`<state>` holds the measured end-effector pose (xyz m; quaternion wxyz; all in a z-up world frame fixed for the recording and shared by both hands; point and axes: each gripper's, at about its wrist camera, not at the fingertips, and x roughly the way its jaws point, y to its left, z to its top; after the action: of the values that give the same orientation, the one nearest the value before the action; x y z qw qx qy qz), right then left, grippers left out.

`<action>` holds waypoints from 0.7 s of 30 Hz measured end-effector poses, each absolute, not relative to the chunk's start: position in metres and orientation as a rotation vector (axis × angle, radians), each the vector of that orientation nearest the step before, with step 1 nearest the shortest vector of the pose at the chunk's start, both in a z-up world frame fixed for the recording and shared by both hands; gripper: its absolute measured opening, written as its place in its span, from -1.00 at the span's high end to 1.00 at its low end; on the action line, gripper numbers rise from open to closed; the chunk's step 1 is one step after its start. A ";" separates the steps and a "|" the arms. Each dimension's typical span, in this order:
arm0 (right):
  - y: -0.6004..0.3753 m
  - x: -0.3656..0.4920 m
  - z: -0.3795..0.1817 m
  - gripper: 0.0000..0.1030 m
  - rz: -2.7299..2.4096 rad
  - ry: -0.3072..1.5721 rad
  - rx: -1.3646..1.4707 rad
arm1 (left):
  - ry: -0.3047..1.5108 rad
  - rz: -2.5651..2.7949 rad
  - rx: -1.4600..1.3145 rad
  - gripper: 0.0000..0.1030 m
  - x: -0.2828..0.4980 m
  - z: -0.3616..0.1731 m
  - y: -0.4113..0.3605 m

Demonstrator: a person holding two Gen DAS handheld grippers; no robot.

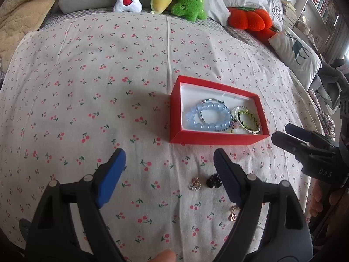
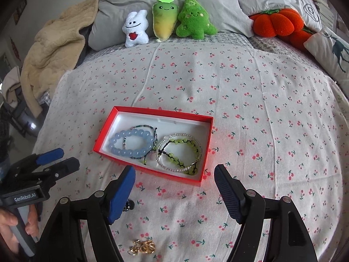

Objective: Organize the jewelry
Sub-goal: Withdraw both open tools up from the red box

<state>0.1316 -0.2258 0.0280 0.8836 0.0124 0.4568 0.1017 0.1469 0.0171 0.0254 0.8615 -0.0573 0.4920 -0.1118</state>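
Both the left gripper (image 1: pixel 169 170) and the right gripper (image 2: pixel 174 187) are seen with jaws spread and nothing between them. A red box (image 1: pixel 214 139), set mid-bedspread (image 1: pixel 87 76), holds what seem to be four bracelets (image 1: pixel 208 116), tangled enough that the count is unsure. Three small pieces are left toward the near edge: a silver charm (image 1: pixel 194 183), a black cluster (image 1: pixel 213 180) and gold earrings (image 2: pixel 142 247). Such tiny pieces could be pinched together with the soft cloth, or flicked away.
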 end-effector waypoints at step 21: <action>-0.210 0.044 -0.001 -0.65 0.236 0.971 -0.140 | 1.028 -0.142 0.010 -0.98 0.061 -0.007 0.016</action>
<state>0.0435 -0.2099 -0.0012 0.8754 -0.0669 0.4651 0.1132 0.0609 0.0164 -0.0069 0.8683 0.0050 0.4914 -0.0679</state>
